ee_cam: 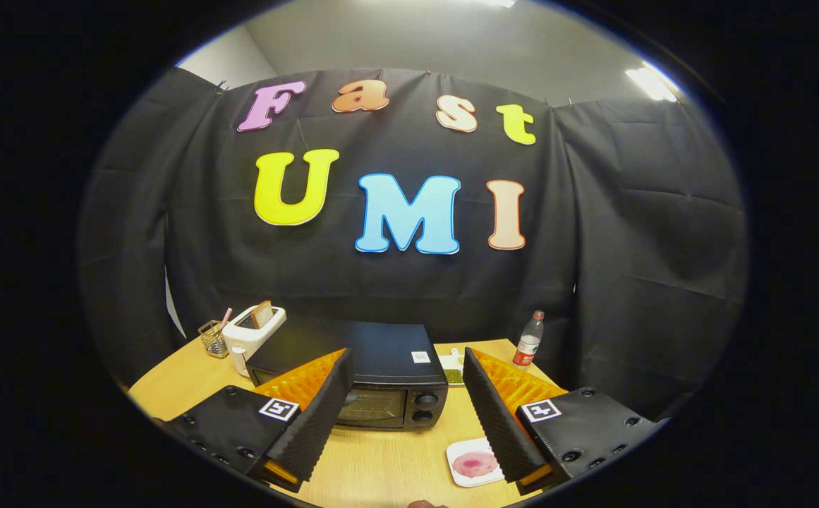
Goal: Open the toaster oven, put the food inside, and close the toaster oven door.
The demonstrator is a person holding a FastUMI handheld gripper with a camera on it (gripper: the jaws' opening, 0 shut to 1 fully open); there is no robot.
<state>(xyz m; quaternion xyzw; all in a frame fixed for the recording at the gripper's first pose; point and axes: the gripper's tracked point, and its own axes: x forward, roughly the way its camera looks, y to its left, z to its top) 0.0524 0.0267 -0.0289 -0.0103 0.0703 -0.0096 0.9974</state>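
A black toaster oven (381,374) stands on the wooden table (381,466), just beyond my fingers, with its glass door (374,407) closed and two knobs to the right of the glass. My gripper (405,381) hangs above the table in front of it, open wide, nothing between the fingers. A white square plate (472,462) with a pink round food item (476,463) lies on the table close to the inner side of my right finger (497,420). The left finger (317,416) overlaps the oven's left front corner.
A white pop-up toaster (254,335) with a slice of bread in it stands behind the oven on the left, beside a wire holder (213,339). A plastic water bottle (528,340) stands at the back right. A small white-and-green item (453,367) lies right of the oven.
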